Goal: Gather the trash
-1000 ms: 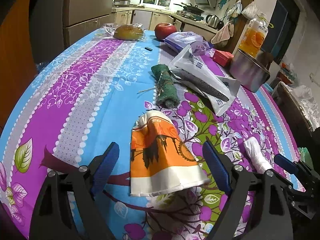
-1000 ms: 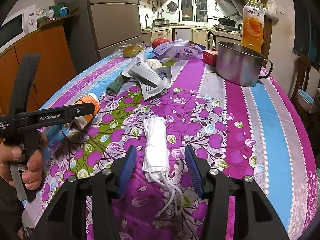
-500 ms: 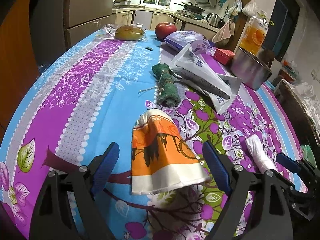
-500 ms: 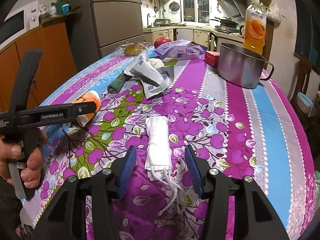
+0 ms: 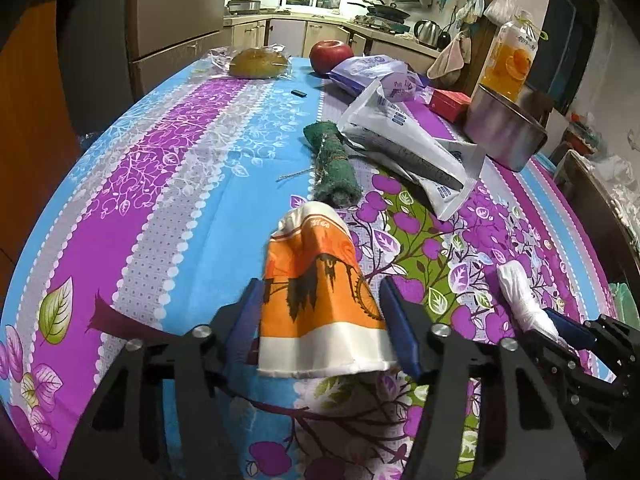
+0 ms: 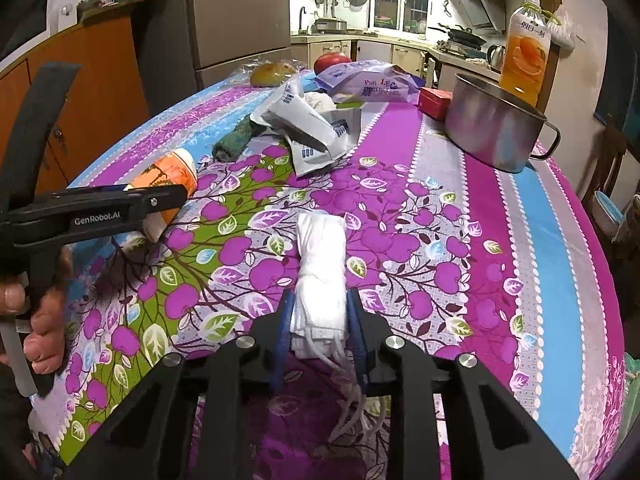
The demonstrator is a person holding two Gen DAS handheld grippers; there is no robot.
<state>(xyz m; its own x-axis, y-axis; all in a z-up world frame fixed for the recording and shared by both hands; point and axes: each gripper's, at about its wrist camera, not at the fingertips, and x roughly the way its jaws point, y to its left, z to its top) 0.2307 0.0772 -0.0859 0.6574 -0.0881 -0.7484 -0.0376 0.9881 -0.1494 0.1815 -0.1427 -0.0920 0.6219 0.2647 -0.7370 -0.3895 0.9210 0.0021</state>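
Tongs on both sides are closing at this moment. The left tongs (image 5: 322, 320) straddle a crushed orange paper cup (image 5: 316, 292) lying on its side on the counter (image 5: 160, 200), its white rim towards the camera; the blue pads (image 5: 396, 332) sit right against the cup's flanks, though whether they press on it yet I cannot tell for sure. From the right wrist view a hand (image 6: 36, 312) grips that tool's handle at the left edge. The right tongs (image 6: 320, 332) have a folded white face mask (image 6: 322, 268) between them, its ear loops trailing back towards the camera, and the narrow blue pads (image 6: 286, 320) touch the mask's near end on both sides. Mask and cup lie near each other on the flowered purple cloth, apart. Farther up the counter are a rolled green cloth (image 5: 330, 168), a white crumpled plastic bag (image 5: 404, 144) just beside it, a steel pot (image 6: 494, 128), a small red box (image 6: 434, 102), a juice bottle (image 6: 526, 50), a red apple (image 5: 330, 54) and a wrapped bun (image 5: 258, 63).
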